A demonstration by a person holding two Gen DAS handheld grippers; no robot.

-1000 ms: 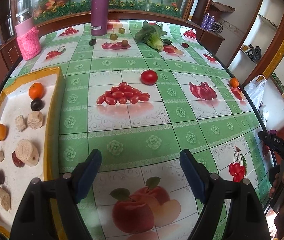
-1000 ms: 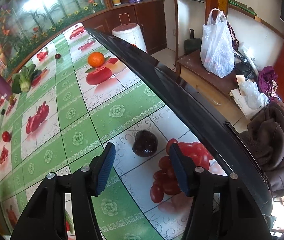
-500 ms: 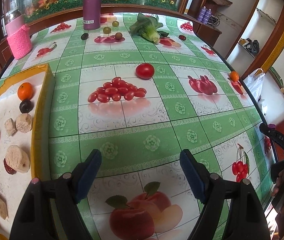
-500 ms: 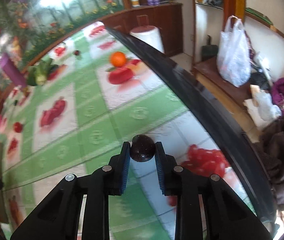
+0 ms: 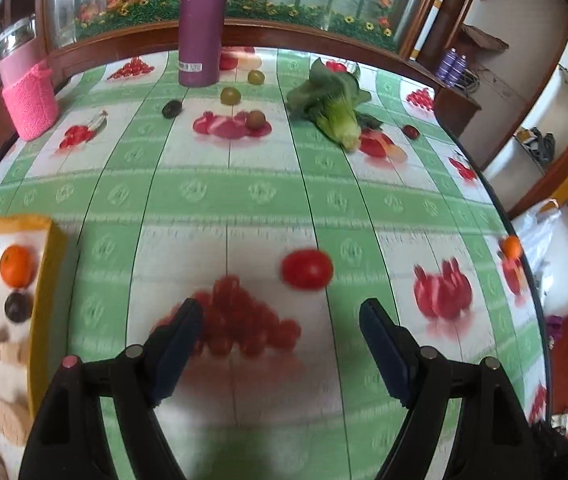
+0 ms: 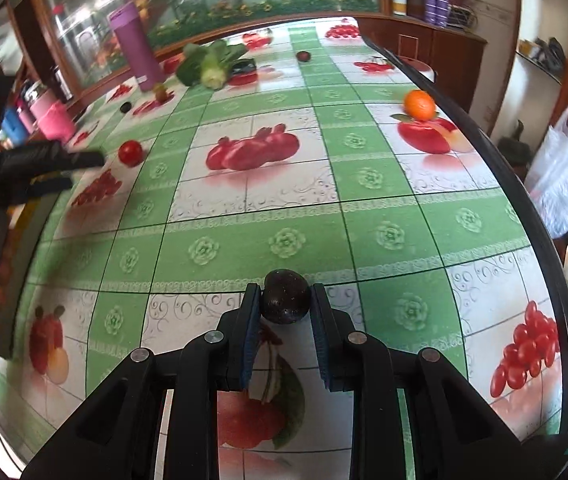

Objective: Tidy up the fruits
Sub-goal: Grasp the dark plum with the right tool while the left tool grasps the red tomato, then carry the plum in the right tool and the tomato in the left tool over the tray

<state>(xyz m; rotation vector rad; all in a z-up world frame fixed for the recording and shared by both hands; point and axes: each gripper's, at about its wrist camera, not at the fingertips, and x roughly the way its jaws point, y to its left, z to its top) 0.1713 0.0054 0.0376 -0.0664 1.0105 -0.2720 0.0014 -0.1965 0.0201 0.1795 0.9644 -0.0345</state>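
Note:
My right gripper [image 6: 286, 302] is shut on a dark plum [image 6: 285, 296] and holds it above the tablecloth. My left gripper [image 5: 280, 320] is open and empty, just short of a red tomato [image 5: 307, 269], which also shows in the right wrist view [image 6: 130, 153]. The yellow-rimmed tray [image 5: 50, 264] at the left holds an orange [image 5: 16, 265], a dark plum [image 5: 18, 306] and several beige pieces. An orange [image 6: 419, 105] sits near the table's right edge. Small green and dark fruits [image 5: 230, 95] lie at the far side.
A purple bottle [image 5: 200, 24], a pink knitted container [image 5: 30, 106] and a green leafy vegetable [image 5: 334, 110] stand at the far side. The tablecloth carries printed fruit pictures. The table's dark right edge [image 6: 524, 208] drops to a white plastic bag [image 6: 560, 172].
My right gripper closed on the dark plum, lifted it and swung left over the table. My left gripper moved forward toward the red tomato, still open.

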